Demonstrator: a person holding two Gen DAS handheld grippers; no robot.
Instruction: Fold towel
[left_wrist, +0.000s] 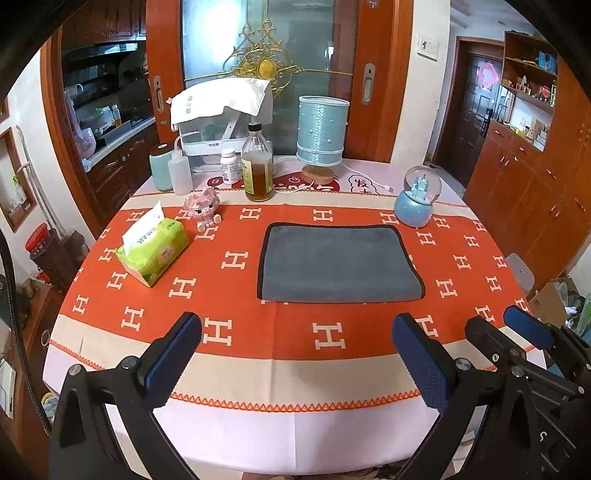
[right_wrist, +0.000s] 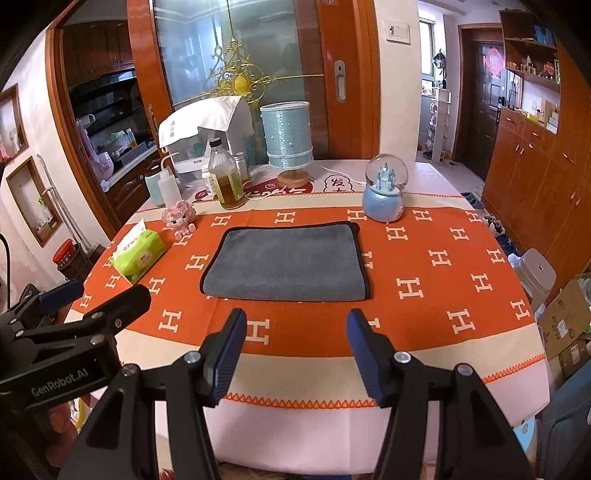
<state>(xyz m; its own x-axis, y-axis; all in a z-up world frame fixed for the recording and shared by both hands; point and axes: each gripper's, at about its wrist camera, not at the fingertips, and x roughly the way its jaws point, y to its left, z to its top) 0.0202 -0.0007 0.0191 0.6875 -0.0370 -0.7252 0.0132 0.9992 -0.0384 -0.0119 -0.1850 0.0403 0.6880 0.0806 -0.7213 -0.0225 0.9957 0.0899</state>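
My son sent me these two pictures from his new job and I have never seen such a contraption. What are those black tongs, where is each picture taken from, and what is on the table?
The tongs are hand-held grippers, one in each of a person's hands, each with a wide-angle camera looking along its two fingers. One picture comes from the left gripper, the other from the right gripper; each also catches its neighbour at the picture's edge. Both are open, hold nothing, and hang above the near edge of the table.

On the orange tablecloth lies a grey towel, already folded over into a flat rectangle. Around it stand a green tissue pack, a pink toy pig, a bottle of amber liquid, a blue lamp and a snow globe.
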